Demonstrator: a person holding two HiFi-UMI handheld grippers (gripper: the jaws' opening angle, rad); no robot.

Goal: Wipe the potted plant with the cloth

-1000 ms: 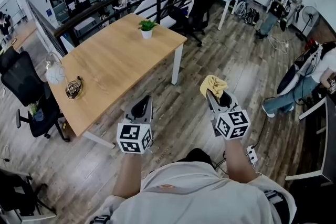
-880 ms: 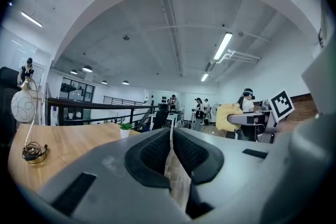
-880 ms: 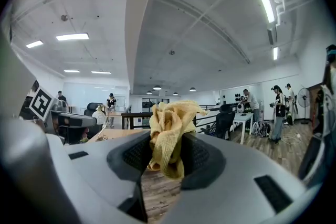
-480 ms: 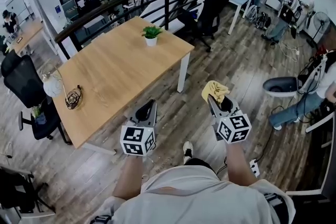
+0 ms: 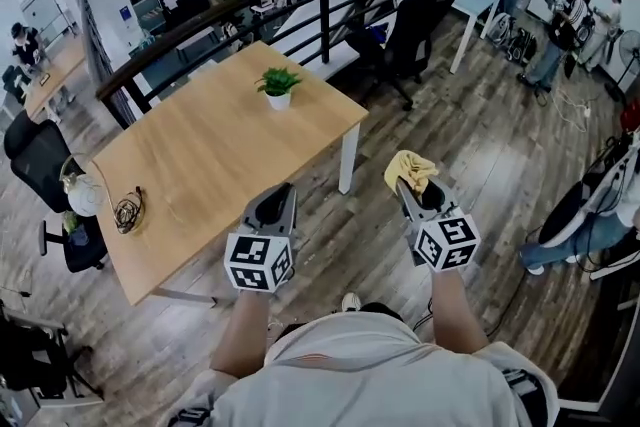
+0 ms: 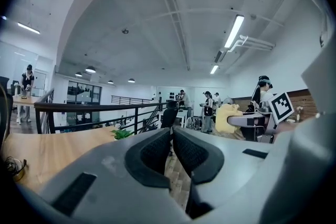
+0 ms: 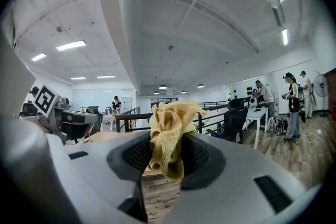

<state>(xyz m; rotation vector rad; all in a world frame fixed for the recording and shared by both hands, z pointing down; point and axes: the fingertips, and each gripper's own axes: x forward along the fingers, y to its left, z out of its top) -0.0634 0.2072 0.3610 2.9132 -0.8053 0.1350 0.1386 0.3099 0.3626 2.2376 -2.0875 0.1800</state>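
Both grippers are held out in front of the person, side by side and apart, pointing roughly level toward the far side of the room. The left gripper (image 5: 281,193) has its jaws pressed together with nothing between them. In the head view it overlaps the near right edge of the bench (image 5: 200,150).

The right gripper (image 5: 405,187) is over the wood floor (image 5: 460,135), right of the bench. Its jaws pinch the cloth (image 5: 411,168), which is yellow and bunched up. Most of it sticks up above the jaw tips, and a fold hangs down between the pads.

The potted plant (image 5: 277,85) is a small green plant in a white pot. It stands upright on the far right part of the bench, near the far corner, well apart from both grippers and the cloth. Nothing touches it.

A tangled cable coil (image 5: 127,212) lies on the left end of the bench. A white roundish thing (image 5: 85,196) sits just beside it at the bench edge; what it is cannot be told. A black chair (image 5: 38,155) stands left of the bench. A black railing (image 5: 255,0) runs behind the bench, with an office chair (image 5: 410,15) to the far right. Beyond that chair are a white desk (image 5: 470,0) and several people standing on the far right.
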